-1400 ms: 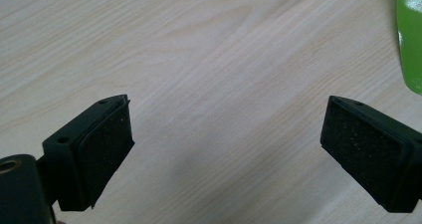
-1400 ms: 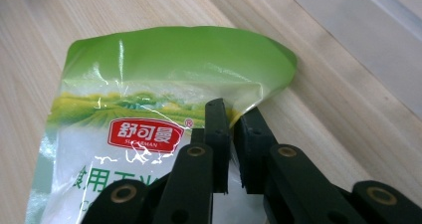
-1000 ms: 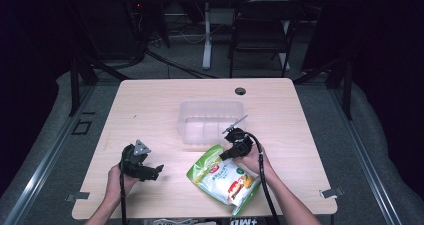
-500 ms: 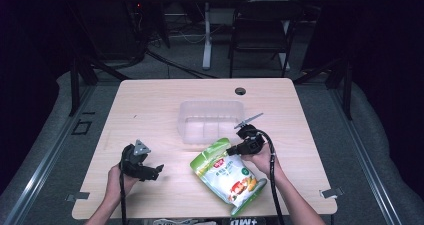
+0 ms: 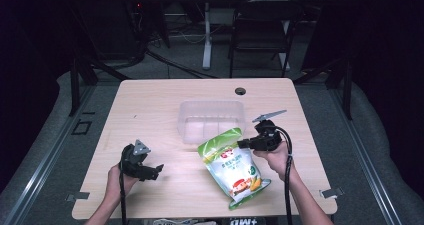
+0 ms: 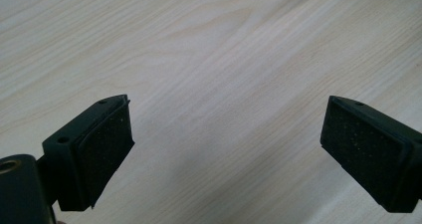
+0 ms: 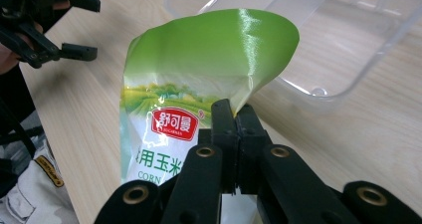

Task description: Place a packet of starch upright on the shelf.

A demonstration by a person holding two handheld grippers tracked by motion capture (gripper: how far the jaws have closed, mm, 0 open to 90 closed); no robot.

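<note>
A clear plastic bin (image 5: pixel 211 120) sat mid-desk, a bit toward the far edge, w/ a small dark grommet hole (image 5: pixel 240 91) near the far edge behind it. Beyond the desk (image 5: pixel 150 110) stood a dark chair (image 5: pixel 260 35) and a white table leg (image 5: pixel 206 35); rest of the room was too dark to read.

The green snack bag (image 5: pixel 232 166) lay toward the near edge, right of centre, its top corner lifted and overlapping the bin's near-right corner, so the bin rim stood right in its way. In the right gripper view the bag (image 7: pixel 199 104) hid part of the bin wall (image 7: pixel 318 45); the bag's lower print was cut off by the jaws. Only "CORN" and some red-label characters were legible.

The right gripper (image 5: pixel 250 143) was pinching the bag's upper right edge, jaws pressed together on the film (image 7: pixel 234 124). The left gripper (image 5: pixel 145 172) hovered near the near-left part of the desk, well apart from the bag, jaws spread wide over bare wood (image 6: pixel 224 149); also seen far off at top left of the right gripper view (image 7: pixel 69 27).

Vs. 0.5 s before: bag and right gripper had shifted slightly right and toward the near edge; left gripper stayed put.
</note>
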